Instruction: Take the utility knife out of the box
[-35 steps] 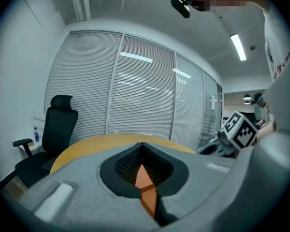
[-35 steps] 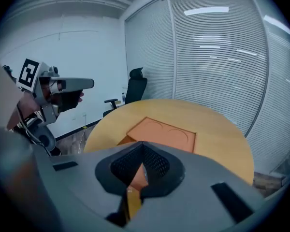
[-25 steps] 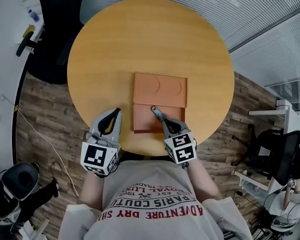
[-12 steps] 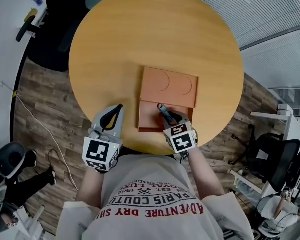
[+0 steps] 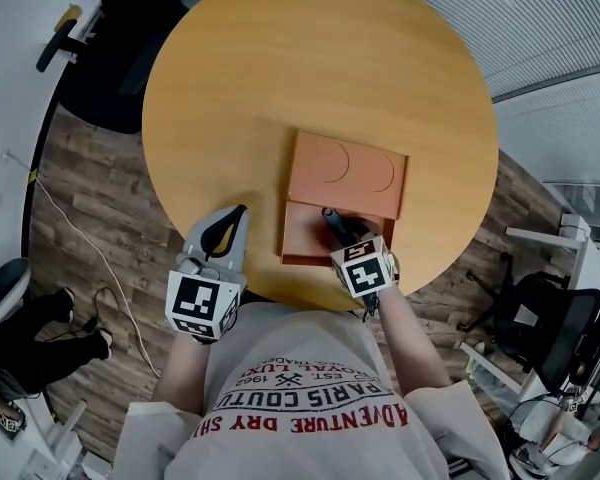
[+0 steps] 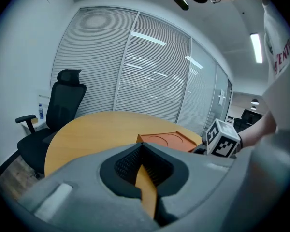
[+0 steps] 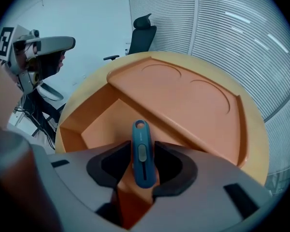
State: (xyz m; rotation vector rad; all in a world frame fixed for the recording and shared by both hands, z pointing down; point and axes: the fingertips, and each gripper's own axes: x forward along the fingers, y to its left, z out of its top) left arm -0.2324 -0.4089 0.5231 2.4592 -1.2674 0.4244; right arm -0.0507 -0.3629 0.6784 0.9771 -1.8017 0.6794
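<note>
An orange box (image 5: 302, 236) lies open on the round wooden table (image 5: 310, 68), with its lid (image 5: 347, 173) folded back on the far side. The blue utility knife (image 7: 142, 153) stands between the jaws of my right gripper (image 7: 144, 150), which points steeply down into the box's tray (image 7: 104, 124). These jaws are opening, with gaps showing on both sides of the knife. In the head view the right gripper (image 5: 340, 230) is over the tray's right half. My left gripper (image 5: 238, 216) hovers shut and empty at the table's near edge, left of the box (image 6: 166, 140).
A black office chair (image 5: 115, 38) stands beyond the table at the left, also seen in the left gripper view as the chair (image 6: 63, 111). Another chair (image 5: 545, 318) and cluttered floor lie to the right. Slatted blinds (image 7: 241, 42) run behind the table.
My right gripper has sunk with the knife into the box's tray and its jaws have spread apart. The left gripper has dropped slightly at the table edge.
</note>
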